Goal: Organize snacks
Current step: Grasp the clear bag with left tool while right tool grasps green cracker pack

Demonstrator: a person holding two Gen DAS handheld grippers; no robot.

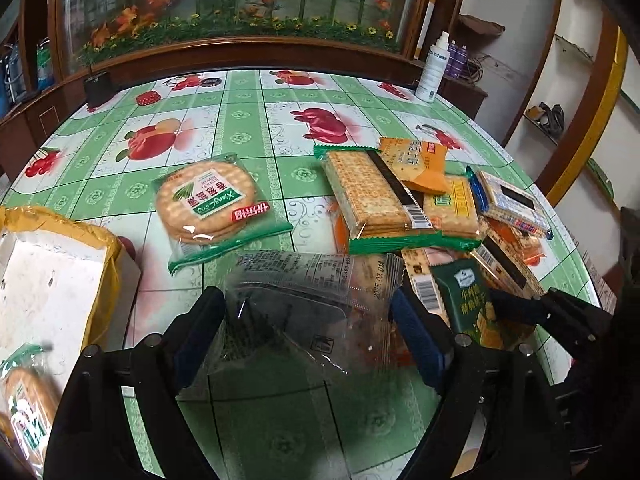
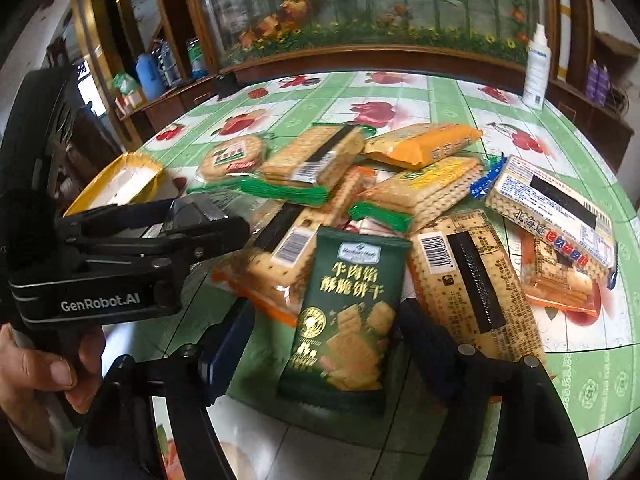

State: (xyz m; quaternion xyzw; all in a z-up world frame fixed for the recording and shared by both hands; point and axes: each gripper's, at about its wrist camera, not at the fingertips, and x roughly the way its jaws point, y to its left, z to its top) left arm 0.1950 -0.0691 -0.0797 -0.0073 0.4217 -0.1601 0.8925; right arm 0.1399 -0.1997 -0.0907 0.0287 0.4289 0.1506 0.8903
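Note:
My left gripper point(image 1: 308, 320) hangs over the near part of the table with a clear-wrapped cracker packet point(image 1: 312, 304) between its pads. The packet's printed back faces up and both its sides meet the pads. In the right wrist view a dark green biscuit packet point(image 2: 344, 316) lies at the front of a pile of cracker packets point(image 2: 400, 196). My right gripper point(image 2: 328, 344) straddles it, open, with a clear gap at the left pad. A round-cracker packet point(image 1: 208, 204) lies alone on the cloth, left of the pile.
A white box edged with yellow tape point(image 1: 52, 280) stands at the left, with another round-cracker packet point(image 1: 24, 396) in it. A white spray bottle point(image 1: 432, 68) stands at the far right edge. A hand point(image 2: 40, 368) grips the left tool's handle. The green fruit-print tablecloth point(image 1: 240, 120) runs back to a wooden cabinet.

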